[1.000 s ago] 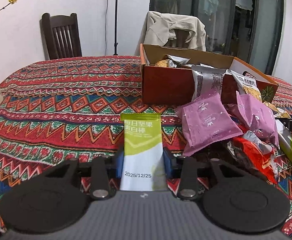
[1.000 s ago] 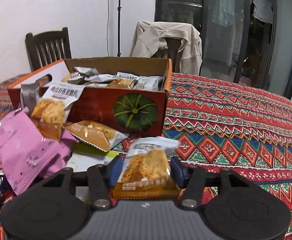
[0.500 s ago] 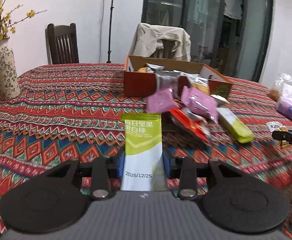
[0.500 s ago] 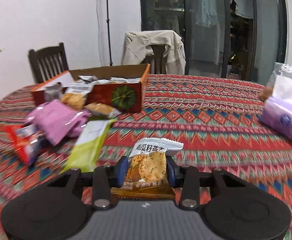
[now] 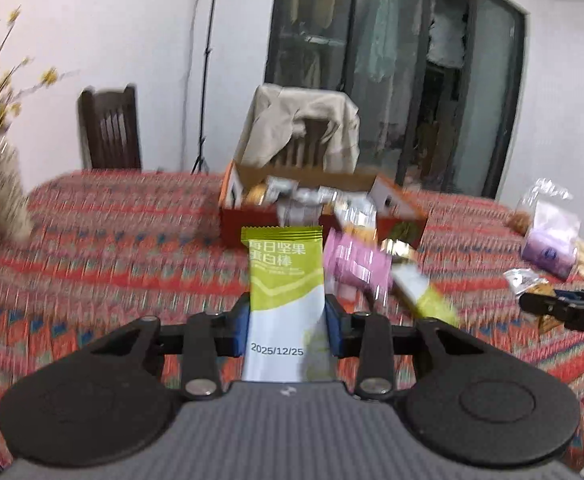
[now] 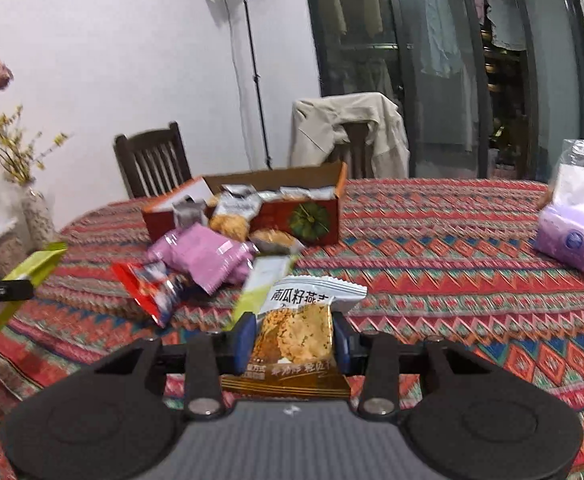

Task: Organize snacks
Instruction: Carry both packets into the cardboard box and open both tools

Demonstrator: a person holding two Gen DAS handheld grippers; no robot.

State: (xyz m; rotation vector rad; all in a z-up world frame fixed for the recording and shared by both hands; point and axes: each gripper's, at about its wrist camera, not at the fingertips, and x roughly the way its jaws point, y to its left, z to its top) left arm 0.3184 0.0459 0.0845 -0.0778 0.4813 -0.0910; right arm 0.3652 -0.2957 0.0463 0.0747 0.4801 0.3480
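My left gripper [image 5: 286, 330] is shut on a green and white snack bar packet [image 5: 285, 304], held upright above the patterned tablecloth. My right gripper [image 6: 292, 340] is shut on a cracker packet [image 6: 298, 336] with a white top and a golden base. An open orange cardboard box [image 6: 292, 210] with a pumpkin picture holds several packets in the middle of the table. In front of it lies a loose heap: pink packets [image 6: 208, 256], a red packet [image 6: 148, 286] and a green bar [image 6: 262, 280]. The right gripper tip [image 5: 564, 310] shows at the left wrist view's right edge.
A floral vase [image 6: 38, 218] with yellow twigs stands at the table's left edge. A clear bag with a purple pack [image 6: 576, 232] sits at the right. Two chairs [image 6: 152, 160] stand behind the table, one draped with a beige jacket [image 6: 348, 128]. A lamp stand [image 6: 252, 68] rises behind.
Both grippers have pulled back and risen away from the box and heap, each carrying its packet. The right jaws have pressed a little tighter on the cracker packet.
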